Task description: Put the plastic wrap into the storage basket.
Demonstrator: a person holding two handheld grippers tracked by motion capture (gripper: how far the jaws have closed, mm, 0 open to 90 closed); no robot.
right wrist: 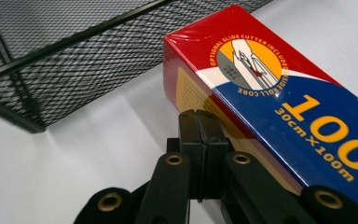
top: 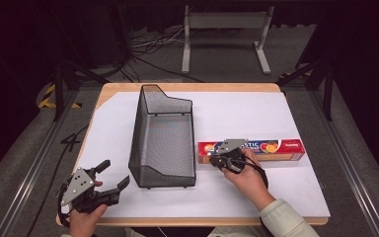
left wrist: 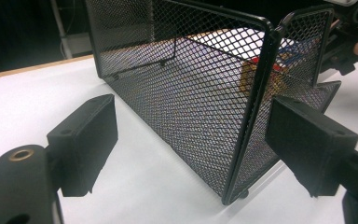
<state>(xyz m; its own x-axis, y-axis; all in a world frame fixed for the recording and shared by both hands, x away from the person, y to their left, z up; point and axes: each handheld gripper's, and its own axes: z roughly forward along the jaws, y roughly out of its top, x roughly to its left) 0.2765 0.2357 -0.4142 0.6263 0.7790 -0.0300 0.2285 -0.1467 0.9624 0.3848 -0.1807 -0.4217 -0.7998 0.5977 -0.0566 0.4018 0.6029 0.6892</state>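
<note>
A long red and blue box of plastic wrap (top: 271, 148) lies on the white table cover, right of a black mesh basket (top: 163, 143). My right gripper (top: 218, 160) is shut with nothing between its jaws, its tips against the near side of the box by its left end. In the right gripper view the shut gripper (right wrist: 203, 122) meets the box (right wrist: 279, 88) low on its yellow side. My left gripper (top: 115, 173) stands open at the front left, just off the basket's near left corner. In the left gripper view that basket corner (left wrist: 256, 116) sits between the open pads (left wrist: 86, 140).
The white cover (top: 242, 113) spans most of the wooden table (top: 108, 91). A metal stand (top: 224, 22) and cables lie on the floor beyond. The basket (right wrist: 74, 60) is left of the box's end, a small gap between them.
</note>
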